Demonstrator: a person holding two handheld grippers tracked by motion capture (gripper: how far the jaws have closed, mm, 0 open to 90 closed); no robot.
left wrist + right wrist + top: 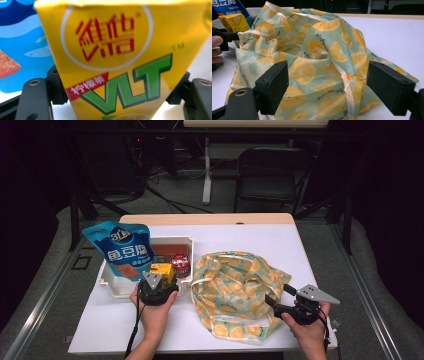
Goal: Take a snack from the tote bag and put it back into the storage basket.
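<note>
White bin (112, 285) on the table, blue snack pouch (122, 249), red-lidded jar (179, 264) and yellow drink carton (163, 270) in it, left gripper (161, 282) at the carton, lemon-print bag (235, 287) right of the bin, right gripper (276, 302) at the bag's near-right edge

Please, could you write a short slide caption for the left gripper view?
Left gripper grasping a yellow lemon-tea carton, with a blue snack bag behind.

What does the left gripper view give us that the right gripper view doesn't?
Left gripper view alone: the print on the yellow drink carton, a red logo in a white ring and green letters, with the left gripper jaws against its two sides. Right gripper view alone: the lemon-print bag crumpled on the white table, with the right gripper jaws wide apart in front of it. Both: the carton and part of the blue snack pouch.
</note>
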